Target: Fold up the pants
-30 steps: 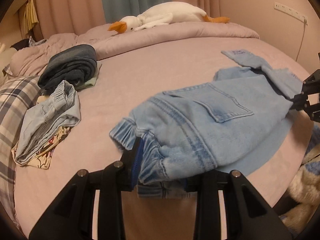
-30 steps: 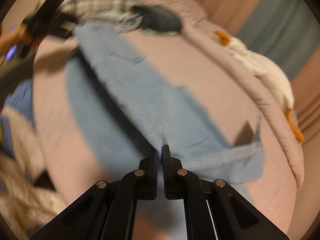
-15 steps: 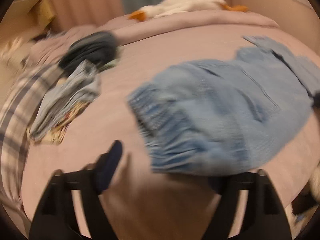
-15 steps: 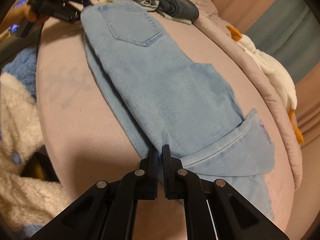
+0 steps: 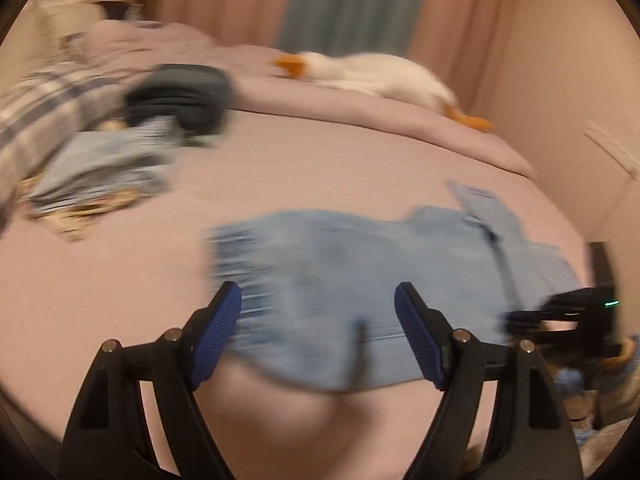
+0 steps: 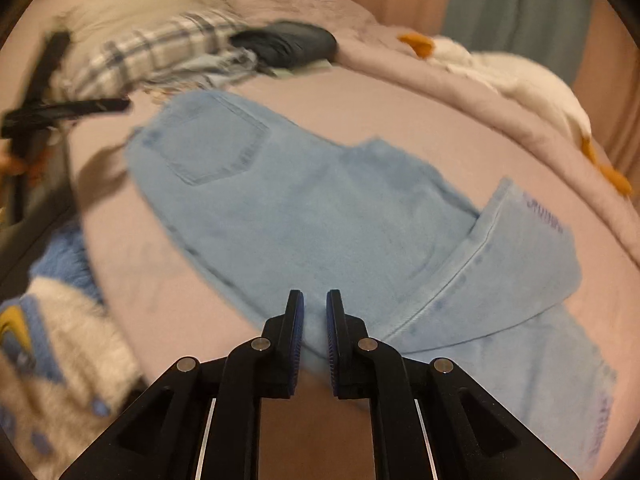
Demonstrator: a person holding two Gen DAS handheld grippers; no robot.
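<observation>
pants (image 6: 320, 208): matt denim | bed (image 6: 400, 112): seemingly soft cloth

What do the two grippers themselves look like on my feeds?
Both are black, angular linkage frames with silver pivot pins. The left gripper has ribbed blue pads on its fingers; the right gripper has the same ribbed blue pads. Seen from the left camera, it shows a small green light. No cables or sleeves show.

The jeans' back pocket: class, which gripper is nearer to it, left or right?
Left. The left gripper, jaws wide apart, sits at the waistband end of the jeans, beside the back pocket. The right gripper is down at the leg end.
</observation>
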